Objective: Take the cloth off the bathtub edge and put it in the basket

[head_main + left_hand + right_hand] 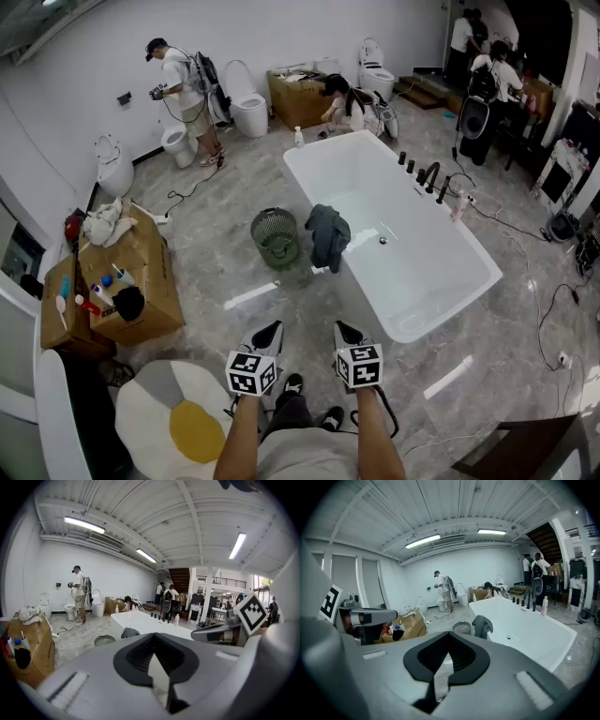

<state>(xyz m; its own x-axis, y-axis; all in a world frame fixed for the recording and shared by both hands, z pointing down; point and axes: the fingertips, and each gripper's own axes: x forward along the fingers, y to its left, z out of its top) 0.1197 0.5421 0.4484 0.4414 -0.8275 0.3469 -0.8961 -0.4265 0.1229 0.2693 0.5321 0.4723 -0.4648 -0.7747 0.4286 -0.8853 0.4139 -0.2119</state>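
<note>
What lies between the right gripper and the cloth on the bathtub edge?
Only bare floor, as the head view shows. Nothing else stands between the right gripper and the cloth.

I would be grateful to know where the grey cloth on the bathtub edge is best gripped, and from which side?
Probably the bunched top of the cloth where it crests the bathtub rim, approached from the floor side by the basket: it hangs draped over the rim, so that ridge stands proud.
</note>
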